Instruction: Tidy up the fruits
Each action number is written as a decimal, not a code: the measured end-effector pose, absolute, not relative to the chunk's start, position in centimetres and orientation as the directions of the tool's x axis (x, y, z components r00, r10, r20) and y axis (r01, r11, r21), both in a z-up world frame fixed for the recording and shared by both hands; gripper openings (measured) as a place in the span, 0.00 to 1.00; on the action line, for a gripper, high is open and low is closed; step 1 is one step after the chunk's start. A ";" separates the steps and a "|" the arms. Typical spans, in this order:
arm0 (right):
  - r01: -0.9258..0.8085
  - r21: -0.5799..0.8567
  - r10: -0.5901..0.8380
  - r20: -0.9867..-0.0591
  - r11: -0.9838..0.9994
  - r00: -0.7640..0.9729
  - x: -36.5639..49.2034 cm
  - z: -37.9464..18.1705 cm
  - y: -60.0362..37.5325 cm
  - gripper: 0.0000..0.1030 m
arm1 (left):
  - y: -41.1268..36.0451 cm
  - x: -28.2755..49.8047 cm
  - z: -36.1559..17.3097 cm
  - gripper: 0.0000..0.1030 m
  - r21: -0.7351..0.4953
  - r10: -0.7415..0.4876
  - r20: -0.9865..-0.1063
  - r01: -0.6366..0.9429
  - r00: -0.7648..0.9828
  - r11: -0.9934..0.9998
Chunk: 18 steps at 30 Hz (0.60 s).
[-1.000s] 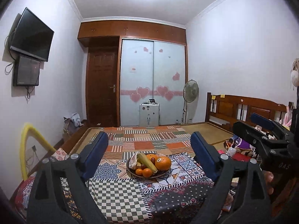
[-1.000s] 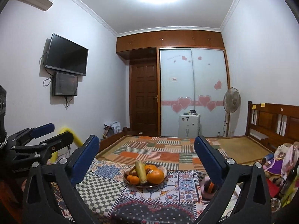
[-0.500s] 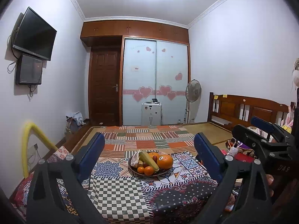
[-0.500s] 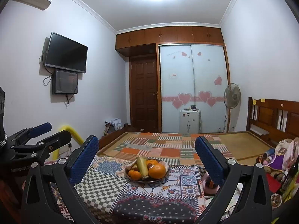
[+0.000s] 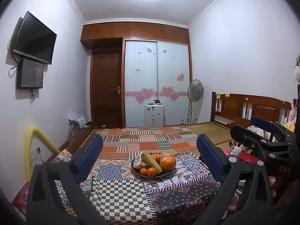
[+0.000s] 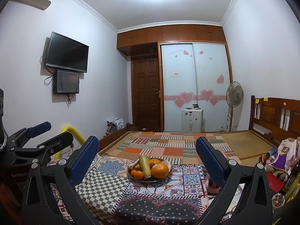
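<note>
A dark fruit bowl stands on a patchwork-covered table. In it lie a big orange, a banana, small tangerines and other fruit. My left gripper is open and empty, held back from the bowl. My right gripper is open and empty too; it also shows at the right of the left wrist view. The left gripper shows at the left of the right wrist view.
A bed with a patchwork mat lies behind the table, with a wooden headboard at the right. Toys and clutter sit to the right of the table. A yellow hoop leans at the left wall. A fan stands in the corner.
Both grippers have tilted up and shifted slightly; the bowl sits a little lower and nearer in both views. Both stay open and empty.
</note>
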State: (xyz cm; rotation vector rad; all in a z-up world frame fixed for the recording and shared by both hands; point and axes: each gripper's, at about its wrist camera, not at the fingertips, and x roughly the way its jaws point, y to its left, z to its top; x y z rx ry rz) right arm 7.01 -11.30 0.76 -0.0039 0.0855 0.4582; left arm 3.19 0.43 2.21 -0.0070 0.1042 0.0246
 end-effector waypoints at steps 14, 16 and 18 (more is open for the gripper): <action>-0.443 0.024 0.444 -0.084 0.896 0.892 7.0 1.1 -11.5 1.00 | 0.4 3.4 2.2 1.00 0.001 0.026 -0.108 -0.026 0.994 1.000; -0.442 0.024 0.442 -0.083 0.897 0.893 7.0 1.1 -11.5 1.00 | 0.4 3.4 2.2 1.00 0.001 0.026 -0.108 -0.026 0.994 1.000; -0.442 0.025 0.442 -0.083 0.897 0.893 7.0 1.1 -11.5 1.00 | 0.4 3.4 2.2 1.00 0.000 0.025 -0.108 -0.026 0.994 1.000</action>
